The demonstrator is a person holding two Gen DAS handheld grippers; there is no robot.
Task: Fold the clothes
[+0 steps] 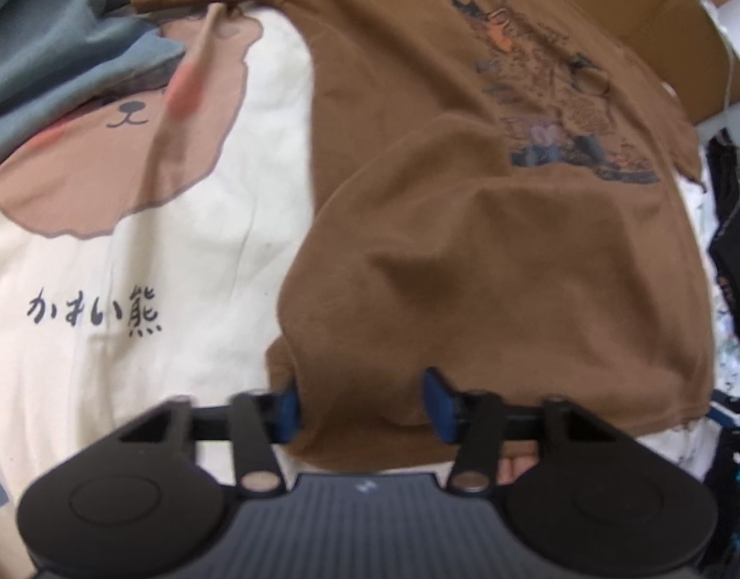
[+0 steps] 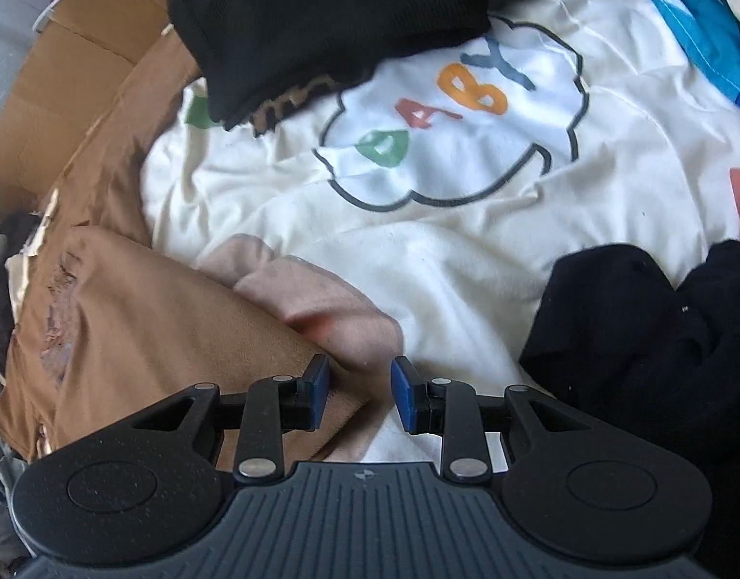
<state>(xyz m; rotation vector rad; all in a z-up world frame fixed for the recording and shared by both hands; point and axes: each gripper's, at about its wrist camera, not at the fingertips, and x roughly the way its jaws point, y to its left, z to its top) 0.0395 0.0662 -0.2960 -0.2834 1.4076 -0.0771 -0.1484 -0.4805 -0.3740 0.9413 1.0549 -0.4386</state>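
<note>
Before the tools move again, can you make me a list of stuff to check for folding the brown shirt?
1. Left tool over the brown shirt hem: ok; cloth sits between its fingers.
2. Left tool actually squeezing the hem: cannot tell; the picture is blurry.
3. Right tool holding cloth: not ok; its fingers stand apart, with nothing pinched.
4. Brown shirt lying flat: not ok; a big fold humps across its middle.
5. Room to fold: not ok; the cream bear shirt, the white BABY shirt and black clothes crowd it.
</note>
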